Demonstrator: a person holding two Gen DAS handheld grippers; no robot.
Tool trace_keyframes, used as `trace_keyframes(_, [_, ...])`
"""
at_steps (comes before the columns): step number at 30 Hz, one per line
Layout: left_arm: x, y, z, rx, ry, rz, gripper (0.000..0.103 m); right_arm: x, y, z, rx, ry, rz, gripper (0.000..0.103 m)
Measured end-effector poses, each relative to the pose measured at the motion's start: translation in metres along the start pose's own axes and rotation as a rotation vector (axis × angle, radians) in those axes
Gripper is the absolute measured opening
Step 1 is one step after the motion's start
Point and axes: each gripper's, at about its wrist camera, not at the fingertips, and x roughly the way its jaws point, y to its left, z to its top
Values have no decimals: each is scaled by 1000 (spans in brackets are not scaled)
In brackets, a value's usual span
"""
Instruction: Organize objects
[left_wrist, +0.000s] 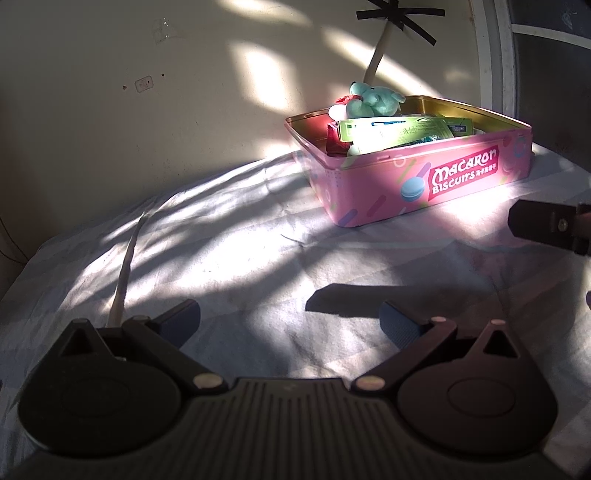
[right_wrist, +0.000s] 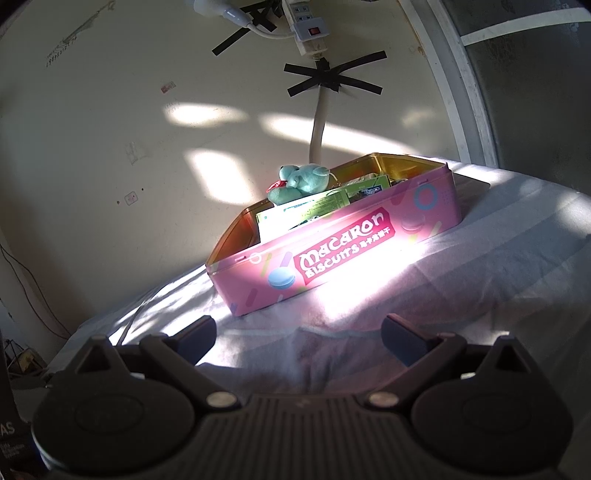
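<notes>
Pink and gold inside, the biscuit tin (right_wrist: 340, 254) is sitting open on the sheet-covered bed (right_wrist: 480, 295), toward its far edge by the wall. A teal plush bear (right_wrist: 301, 181) and green packets (right_wrist: 321, 206) are lying inside. Both the left gripper (left_wrist: 290, 325) and right gripper (right_wrist: 299, 338) are hovering wide apart, holding nothing.

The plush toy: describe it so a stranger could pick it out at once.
On the cloth-covered surface by the wall stands an open pink tin lettered "Macaron Biscuits". At its back end, on top of the green packets, lies the plush toy. It is the only soft, teal, fuzzy thing there, with something red beside it.
</notes>
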Motion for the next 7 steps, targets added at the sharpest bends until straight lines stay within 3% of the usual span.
trace_keyframes(7, [2,0,-1,-8,12,-41,103,1,0,0,-15,-3,-3,100])
